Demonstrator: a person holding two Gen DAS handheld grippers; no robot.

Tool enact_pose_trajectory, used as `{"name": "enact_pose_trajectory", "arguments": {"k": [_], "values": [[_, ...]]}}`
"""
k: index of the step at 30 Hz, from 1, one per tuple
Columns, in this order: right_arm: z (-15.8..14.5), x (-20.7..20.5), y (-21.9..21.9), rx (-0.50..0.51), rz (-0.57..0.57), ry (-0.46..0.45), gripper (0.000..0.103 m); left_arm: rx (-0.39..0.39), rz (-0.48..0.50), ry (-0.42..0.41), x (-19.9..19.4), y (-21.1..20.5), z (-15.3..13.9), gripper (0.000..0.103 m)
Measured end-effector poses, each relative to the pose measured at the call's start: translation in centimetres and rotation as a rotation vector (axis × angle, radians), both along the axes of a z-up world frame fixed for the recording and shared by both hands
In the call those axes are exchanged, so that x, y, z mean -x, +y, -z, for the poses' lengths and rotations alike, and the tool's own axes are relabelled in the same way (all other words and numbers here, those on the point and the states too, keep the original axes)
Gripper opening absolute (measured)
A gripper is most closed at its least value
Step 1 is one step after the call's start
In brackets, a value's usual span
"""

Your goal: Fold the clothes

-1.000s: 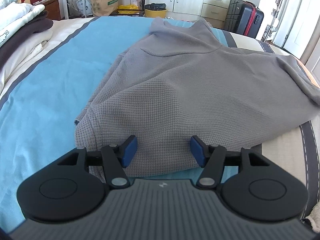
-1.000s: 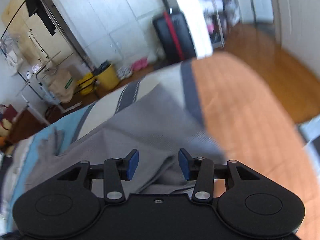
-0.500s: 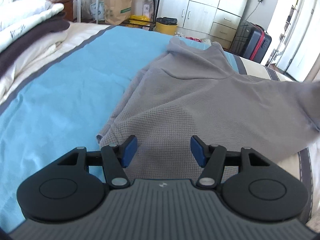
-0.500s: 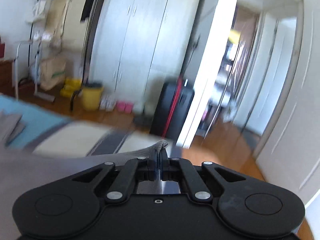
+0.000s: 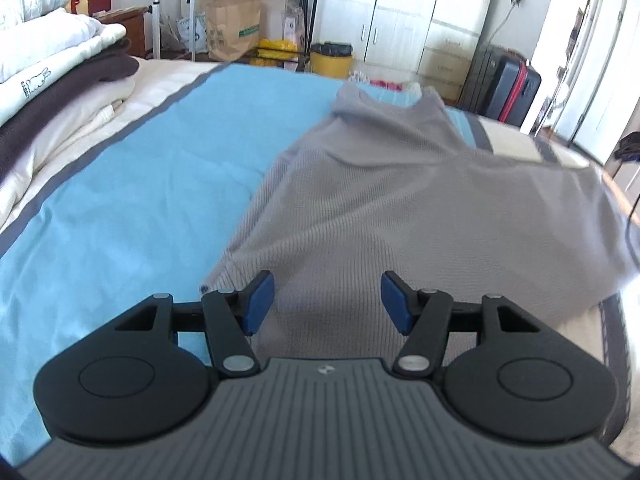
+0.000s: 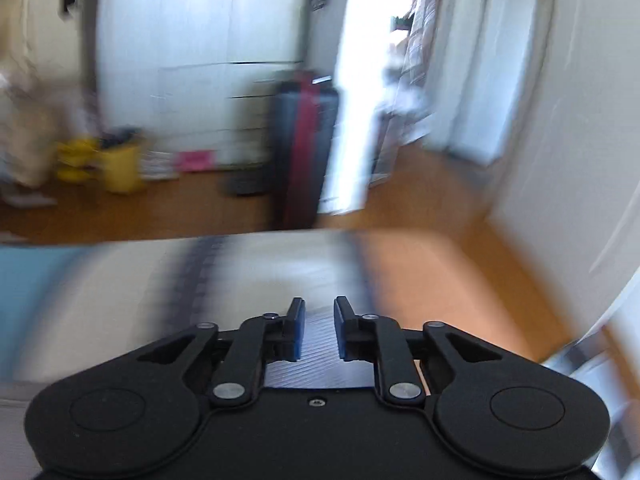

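A grey waffle-knit top [image 5: 400,208] lies spread and rumpled on the blue-covered bed [image 5: 132,200], soft, light and floppy, best pinched at a hem corner; the left claw [image 5: 327,302] hovers spread above it, the right claw [image 6: 319,330] opening, empty

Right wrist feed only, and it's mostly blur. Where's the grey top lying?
Observer: The left wrist view shows the grey top spread on the blue sheet, collar at the far end.
Operator: Left tongs gripping it?
Observer: No. The left tongs are open over its near edge, with nothing pinched.
Operator: Anything else on the bed?
Observer: A bedding stack sits at the left edge of that view, apart from the top.
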State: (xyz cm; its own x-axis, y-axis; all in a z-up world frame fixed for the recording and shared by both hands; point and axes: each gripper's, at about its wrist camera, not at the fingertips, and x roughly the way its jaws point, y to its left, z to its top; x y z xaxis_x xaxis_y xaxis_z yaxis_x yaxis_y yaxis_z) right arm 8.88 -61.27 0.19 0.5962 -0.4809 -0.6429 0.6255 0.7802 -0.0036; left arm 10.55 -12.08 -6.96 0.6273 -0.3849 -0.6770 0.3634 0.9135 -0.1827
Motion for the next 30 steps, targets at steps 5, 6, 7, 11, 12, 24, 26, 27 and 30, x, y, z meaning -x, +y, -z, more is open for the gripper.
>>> {"name": "enact_pose_trajectory", "arguments": {"k": [5, 6, 7, 11, 12, 24, 26, 27, 30], "values": [[-0.1, -2.3, 7.7, -0.326, -0.183, -0.052, 0.046, -0.008, 0.013, -0.001, -2.8, 0.1, -1.2, 0.058], [0.1, -3.0, 9.0, -0.384, -0.192, -0.053, 0.046, -0.032, 0.02, -0.012, -3.6, -0.1, -1.4, 0.058], [0.4, -3.9, 10.1, -0.425, -0.208, -0.062, 0.046, -0.056, 0.027, -0.025, -4.4, -0.3, -1.6, 0.058], [2.7, -6.4, 14.7, -0.467, -0.293, -0.136, 0.046, -0.118, 0.048, -0.032, -7.9, -0.8, -1.5, 0.058], [3.4, -6.3, 15.8, -0.442, -0.301, -0.166, 0.046, -0.118, 0.063, -0.025, -8.8, -0.9, -1.4, 0.056], [6.4, -11.5, 20.5, -0.259, -0.531, -0.077, 0.046, -0.085, 0.265, 0.04, -18.5, -5.9, 0.6, 0.036], [6.1, -13.1, 21.1, -0.211, -0.541, -0.025, 0.046, -0.088, 0.284, 0.075, -19.9, -6.5, 1.5, 0.039], [6.1, -13.6, 21.1, -0.203, -0.539, -0.014, 0.046, -0.091, 0.287, 0.089, -20.5, -6.8, 2.0, 0.039], [6.5, -14.5, 20.9, -0.193, -0.522, -0.031, 0.046, -0.109, 0.255, 0.118, -21.6, -7.5, 3.2, 0.042]]}}
